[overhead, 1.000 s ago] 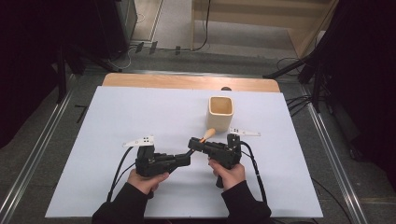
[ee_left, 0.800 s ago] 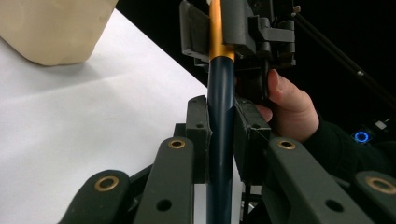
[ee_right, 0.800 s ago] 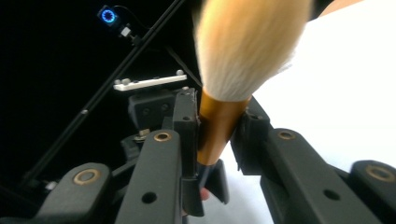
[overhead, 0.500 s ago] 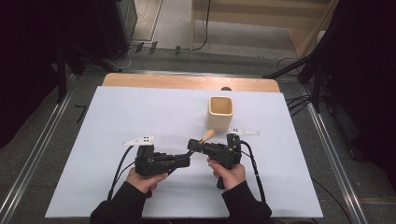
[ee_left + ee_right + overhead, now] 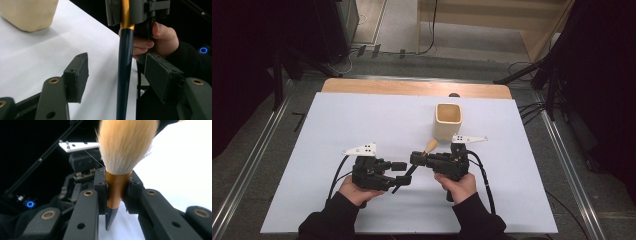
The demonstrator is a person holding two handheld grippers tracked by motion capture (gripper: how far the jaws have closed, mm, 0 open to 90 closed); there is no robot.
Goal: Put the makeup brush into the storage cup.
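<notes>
A brush with tan bristles (image 5: 125,145), a gold ferrule and a dark blue handle (image 5: 125,70) is held above the white table. My right gripper (image 5: 117,192) is shut on the ferrule. In the high view the brush (image 5: 430,146) slants from the right gripper (image 5: 417,159) down to the left gripper (image 5: 402,172). My left gripper (image 5: 120,75) is open, with its pads on either side of the handle and not touching it. A cream square cup (image 5: 448,120) stands upright just beyond the bristles.
The white table (image 5: 337,130) has a wooden strip along its far edge. In the left gripper view, the cream cup (image 5: 30,12) is at the top left and the hand (image 5: 160,37) that holds the right gripper is close behind the handle. Cables trail back from both grippers.
The right gripper with the brush has drifted slightly left and toward the person, closer to the left gripper. The cup has not moved.
</notes>
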